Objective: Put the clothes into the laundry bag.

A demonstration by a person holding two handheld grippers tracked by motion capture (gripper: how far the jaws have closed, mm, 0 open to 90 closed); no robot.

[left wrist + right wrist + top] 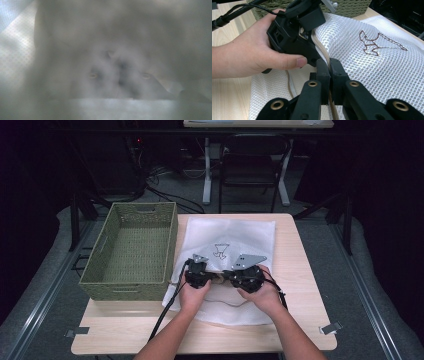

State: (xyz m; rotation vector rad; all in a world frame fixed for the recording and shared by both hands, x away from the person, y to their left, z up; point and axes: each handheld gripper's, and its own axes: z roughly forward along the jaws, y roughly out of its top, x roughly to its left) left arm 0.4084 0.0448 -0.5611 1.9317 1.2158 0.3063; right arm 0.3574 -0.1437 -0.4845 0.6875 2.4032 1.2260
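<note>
right tool (329, 65) clamped on beige edge cord (321, 46) of white mesh bag (372, 65) | left tool (312, 33) at same cord, grip unclear | table (300, 265)

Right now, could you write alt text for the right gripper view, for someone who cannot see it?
Two black jaws of the right gripper are shut on the beige corded edge of a white mesh bag lying on a wooden table. Just beyond, a hand holds the left gripper at the same edge; a woven basket stands behind.
</note>
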